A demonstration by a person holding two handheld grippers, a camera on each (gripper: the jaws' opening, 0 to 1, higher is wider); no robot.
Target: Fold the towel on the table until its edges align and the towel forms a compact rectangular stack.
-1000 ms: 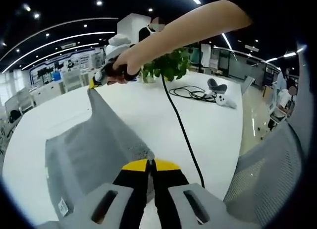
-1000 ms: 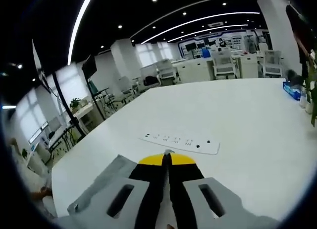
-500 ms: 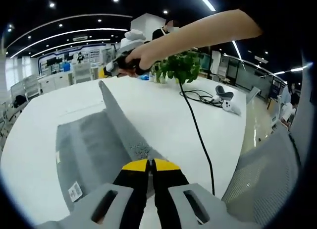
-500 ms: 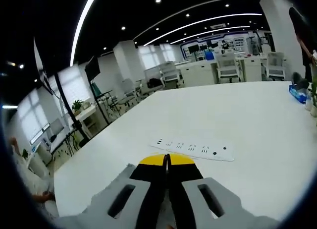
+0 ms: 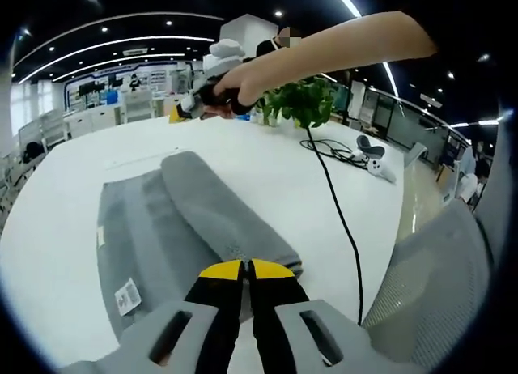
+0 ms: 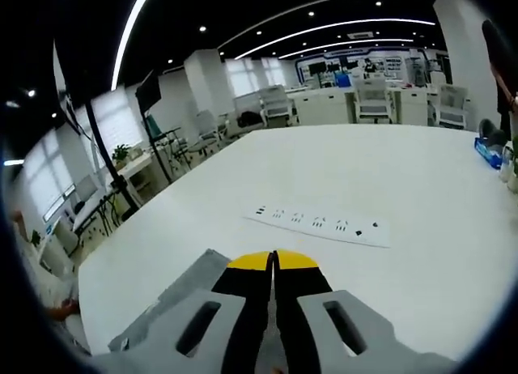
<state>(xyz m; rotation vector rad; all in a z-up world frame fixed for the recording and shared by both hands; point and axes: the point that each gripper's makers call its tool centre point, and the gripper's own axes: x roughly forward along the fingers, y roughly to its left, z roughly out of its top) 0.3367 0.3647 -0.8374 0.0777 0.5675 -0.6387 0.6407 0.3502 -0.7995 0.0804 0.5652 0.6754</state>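
Gripping the towel (image 5: pixel 190 220) with both grippers, left (image 5: pixel 246 266) and right (image 6: pixel 273 257), jaws closed; right's hold apparently marginal. Risked a skewed fold from uneven release.

A: What colours are showing? 
B: The towel (image 5: pixel 174 220) is looking plain grey with a small white tag, lying on a white desk (image 5: pixel 267 176). 
A: And the left claw (image 5: pixel 245 270)? 
B: It is showing yellow tips over black, like the right claw (image 6: pixel 273 261), beyond which a white power strip (image 6: pixel 320 225) is showing dark dots.
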